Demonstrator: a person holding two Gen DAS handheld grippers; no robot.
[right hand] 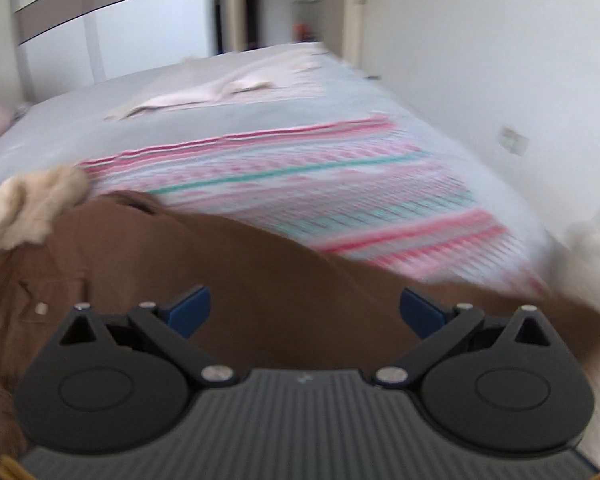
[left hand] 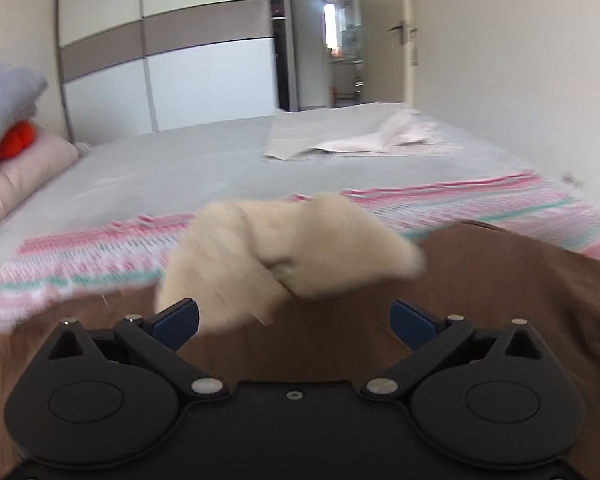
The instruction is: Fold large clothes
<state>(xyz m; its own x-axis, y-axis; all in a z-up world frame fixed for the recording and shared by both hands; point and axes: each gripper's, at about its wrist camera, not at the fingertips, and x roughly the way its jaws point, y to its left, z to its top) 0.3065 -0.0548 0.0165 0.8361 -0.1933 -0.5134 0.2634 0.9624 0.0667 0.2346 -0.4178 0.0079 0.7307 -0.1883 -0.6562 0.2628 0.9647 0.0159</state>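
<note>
A large brown garment [left hand: 480, 292] lies spread on the bed below both grippers; it also fills the lower right wrist view [right hand: 204, 268], where a button and pocket show at the left. Its cream fleece collar [left hand: 292, 252] is bunched just ahead of my left gripper [left hand: 294, 320], which is open and empty with the collar near its left finger. The collar shows at the left edge of the right wrist view [right hand: 28, 208]. My right gripper [right hand: 305, 312] is open and empty above the brown cloth.
A pink, white and teal striped blanket [left hand: 480, 204] lies under the garment on the grey bed [left hand: 172, 168]. Pale folded cloths [left hand: 364, 136] lie at the far end. Pillows [left hand: 20, 168] sit at the left. A wall runs along the bed's right side [right hand: 480, 60].
</note>
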